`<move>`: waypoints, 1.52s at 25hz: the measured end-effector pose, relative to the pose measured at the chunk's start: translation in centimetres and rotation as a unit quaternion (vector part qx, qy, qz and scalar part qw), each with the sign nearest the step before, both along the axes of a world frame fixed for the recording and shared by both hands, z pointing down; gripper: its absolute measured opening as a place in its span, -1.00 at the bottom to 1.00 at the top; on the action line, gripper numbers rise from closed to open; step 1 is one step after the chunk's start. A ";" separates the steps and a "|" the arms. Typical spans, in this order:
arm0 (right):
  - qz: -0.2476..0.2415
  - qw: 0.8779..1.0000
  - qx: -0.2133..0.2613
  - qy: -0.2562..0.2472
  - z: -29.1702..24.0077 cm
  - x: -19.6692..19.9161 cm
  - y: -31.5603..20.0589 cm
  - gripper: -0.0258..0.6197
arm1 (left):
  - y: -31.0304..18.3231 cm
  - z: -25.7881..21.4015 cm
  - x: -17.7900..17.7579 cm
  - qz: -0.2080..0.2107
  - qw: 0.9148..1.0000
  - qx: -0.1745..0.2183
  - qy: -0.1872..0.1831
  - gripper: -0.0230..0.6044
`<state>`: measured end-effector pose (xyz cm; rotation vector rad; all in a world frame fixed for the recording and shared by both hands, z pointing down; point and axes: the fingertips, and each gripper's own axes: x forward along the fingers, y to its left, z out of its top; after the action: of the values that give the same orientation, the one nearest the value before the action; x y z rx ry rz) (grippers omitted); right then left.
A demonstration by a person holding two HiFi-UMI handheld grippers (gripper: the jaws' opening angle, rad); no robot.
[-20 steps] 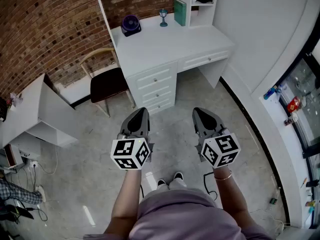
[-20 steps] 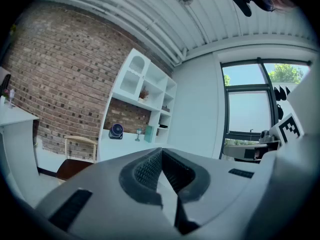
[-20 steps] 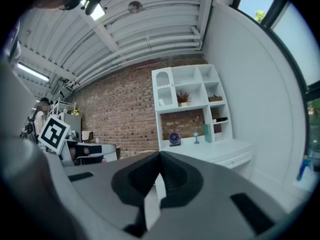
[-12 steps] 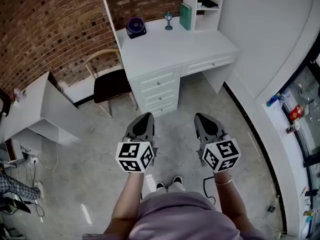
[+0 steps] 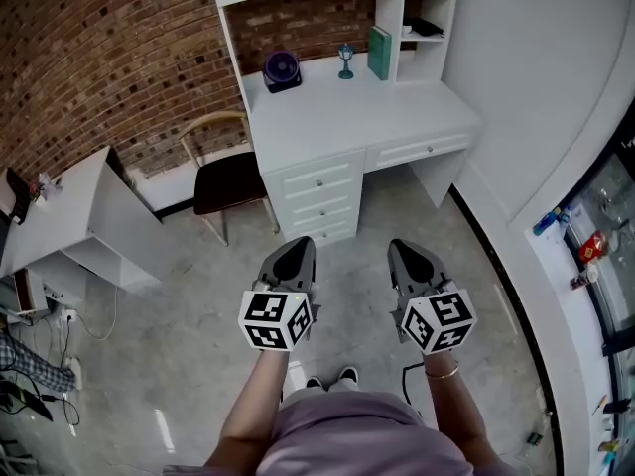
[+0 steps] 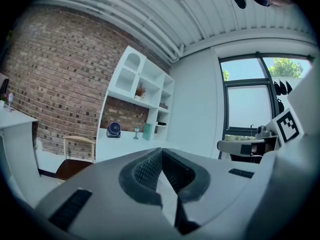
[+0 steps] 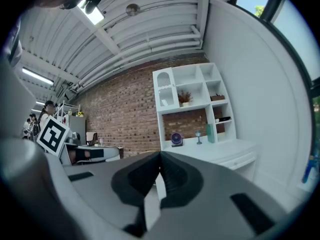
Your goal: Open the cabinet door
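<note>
A person is standing on the grey floor (image 5: 198,305), holding two grippers out in front, side by side and apart. The left gripper (image 5: 296,251) is keeping its jaws clenched, pad against pad, with nothing between them. The right gripper (image 5: 407,253) is also clenching its jaws on nothing. Both are pointing toward a white desk (image 5: 347,107) that is standing against a brick wall (image 5: 99,58), well ahead of the jaws.

The cabinet door (image 7: 164,88), a white panel with an arched inset, is sitting at the upper left of the shelf unit (image 7: 200,94) rising from the back of the desk. It is looking closed, and neither gripper is touching it.

On the desktop a small dark fan (image 5: 282,69) is standing to the left, with a green book (image 5: 379,52) leaning upright to the right against the shelf unit. A stack of drawers (image 5: 317,191) is filling the desk's left side, and a chair (image 5: 230,181) with a dark seat is standing just beside them.
</note>
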<state>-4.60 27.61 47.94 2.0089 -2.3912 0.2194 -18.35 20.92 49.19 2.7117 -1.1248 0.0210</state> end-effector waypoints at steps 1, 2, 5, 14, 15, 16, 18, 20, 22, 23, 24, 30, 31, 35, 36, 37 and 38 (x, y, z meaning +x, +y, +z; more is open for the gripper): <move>0.000 1.000 0.000 0.001 0.0 0.2 -0.1 -0.91 | -0.1 -0.1 0.1 -0.001 1.000 0.001 0.001 -0.93; 0.001 1.000 0.000 0.002 -0.1 0.3 -0.1 -0.91 | -0.1 -0.2 0.2 -0.003 1.000 0.001 0.002 -0.93; 0.004 1.000 0.002 0.002 -0.3 0.9 -0.2 -0.91 | -0.3 -0.7 0.6 -0.007 1.000 0.006 0.004 -0.93; -0.010 1.000 0.014 -0.001 -1.9 1.7 -1.4 -0.80 | -1.8 -2.7 1.5 -0.017 1.000 0.022 0.010 -0.73; -0.011 1.000 0.015 -0.001 -2.0 1.7 -1.5 -0.79 | -2.0 -2.9 1.6 -0.017 1.000 0.024 0.010 -0.72; -0.012 1.000 0.017 -0.002 -2.1 1.7 -1.6 -0.77 | -2.2 -3.0 1.7 -0.017 0.999 0.026 0.011 -0.72; -0.014 1.000 0.020 -0.002 -2.2 1.8 -1.9 -0.75 | -2.5 -3.3 1.8 -0.017 0.999 0.031 0.013 -0.69; -0.016 1.000 0.021 -0.002 -2.3 1.8 -2.2 -0.72 | -2.9 -3.7 1.9 -0.018 0.999 0.036 0.017 -0.67; -0.016 1.000 0.021 -0.004 -2.4 1.9 -2.6 -0.70 | -3.4 -4.2 2.0 -0.019 0.999 0.040 0.020 -0.65; -0.015 1.000 0.020 -0.004 -2.3 2.1 -2.8 -0.68 | -3.6 -4.3 2.1 -0.020 0.999 0.042 0.021 -0.63; -0.013 1.000 0.019 -0.005 -2.2 2.3 -3.1 -0.65 | -3.8 -4.4 2.2 -0.020 0.999 0.042 0.021 -0.61; -0.012 1.000 0.014 -0.010 -1.9 2.9 -5.4 -0.57 | -6.5 -4.5 2.7 -0.018 0.998 0.041 0.032 -0.52; -0.011 1.000 0.014 -0.010 -1.9 3.0 -6.0 -0.56 | -7.2 -4.5 2.8 -0.018 0.998 0.041 0.033 -0.50; -0.008 1.000 0.008 -0.009 -1.5 3.8 -8.9 -0.54 | -10.6 -4.1 3.6 -0.017 0.998 0.039 0.035 -0.48; -0.007 1.000 0.007 -0.009 -1.4 4.1 -9.8 -0.53 | -11.6 -4.1 3.9 -0.016 0.998 0.039 0.035 -0.47; -0.007 1.000 0.007 -0.009 -1.4 4.3 -10.9 -0.53 | -12.6 -4.1 4.2 -0.014 0.998 0.041 0.035 -0.47; -0.006 1.000 0.007 -0.009 -1.4 4.4 -12.0 -0.52 | -13.7 -4.2 4.4 -0.013 0.998 0.042 0.036 -0.47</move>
<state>-0.19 15.60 46.56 2.0070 -2.4224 0.2219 -13.98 7.20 45.03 2.7452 -1.1665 -0.1290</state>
